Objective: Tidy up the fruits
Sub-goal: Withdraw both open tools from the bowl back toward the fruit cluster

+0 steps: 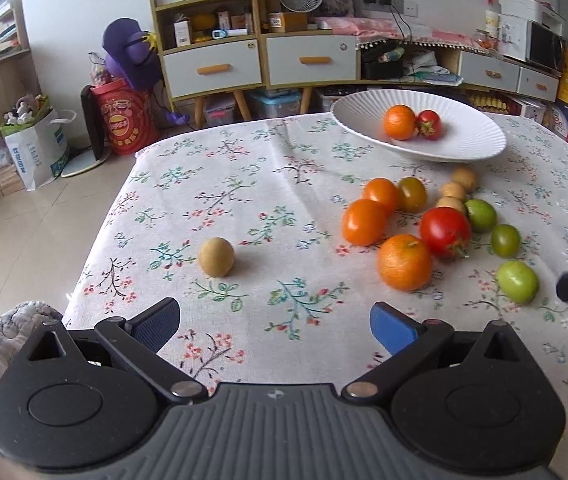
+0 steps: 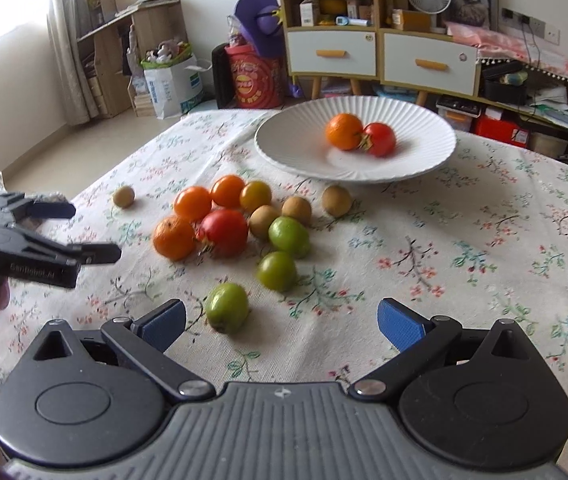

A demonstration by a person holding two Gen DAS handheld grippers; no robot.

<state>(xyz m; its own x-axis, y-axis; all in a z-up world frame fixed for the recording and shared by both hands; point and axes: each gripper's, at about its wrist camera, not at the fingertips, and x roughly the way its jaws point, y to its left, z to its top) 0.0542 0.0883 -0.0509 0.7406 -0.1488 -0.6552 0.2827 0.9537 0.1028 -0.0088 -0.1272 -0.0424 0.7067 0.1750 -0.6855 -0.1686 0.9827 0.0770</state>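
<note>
The fruits point(image 2: 240, 228) are gathered in a loose cluster on the tablecloth point(image 2: 444, 264), just before the plate point(image 2: 284, 148), where an orange point(image 2: 344, 131) and a tomato point(image 2: 380, 139) are already set. One brown fruit point(image 1: 216, 257) lies apart, toward the table's left edge. The pieces are judged light, round and apt to roll; the tomatoes are soft-skinned and would be bruised by a hard squeeze, so each is best taken across its middle with a gentle close. The green fruit point(image 2: 227, 307) lies nearest the right gripper point(image 2: 282, 322), with open cloth around it, so it can be reached without the others being nudged. Both the right gripper and the left gripper point(image 1: 276, 324) are spread wide and hold nothing. Ample bare cloth is left to the right of the cluster; the plate's raised rim must be cleared on the way in.
</note>
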